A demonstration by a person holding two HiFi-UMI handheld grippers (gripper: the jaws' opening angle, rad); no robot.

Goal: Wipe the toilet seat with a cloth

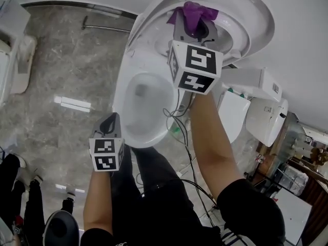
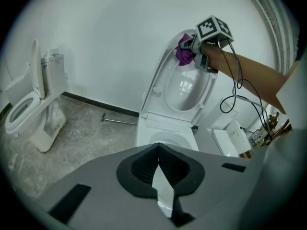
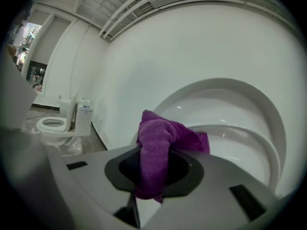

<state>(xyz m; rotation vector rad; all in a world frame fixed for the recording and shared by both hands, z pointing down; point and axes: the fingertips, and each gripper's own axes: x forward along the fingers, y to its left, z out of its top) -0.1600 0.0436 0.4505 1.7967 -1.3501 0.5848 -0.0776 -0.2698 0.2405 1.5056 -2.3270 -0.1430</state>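
A purple cloth (image 1: 192, 12) is pinched in my right gripper (image 1: 194, 20), which is shut on it and holds it against the top of the toilet's raised seat (image 1: 245, 19). In the right gripper view the cloth (image 3: 158, 145) bulges out of the jaws in front of the raised seat ring (image 3: 240, 145). The left gripper view shows that cloth (image 2: 183, 54) high on the upright seat (image 2: 184, 87). My left gripper (image 1: 109, 122) hangs lower, beside the open bowl (image 1: 146, 106). Its jaws (image 2: 158, 171) are shut, with nothing between them.
A second toilet (image 2: 29, 110) stands by the wall to the left. A metal bar (image 2: 117, 120) lies on the stone floor by the wall. White toilet units (image 1: 256, 104) crowd the right side. Cables (image 1: 179, 122) trail from the right gripper.
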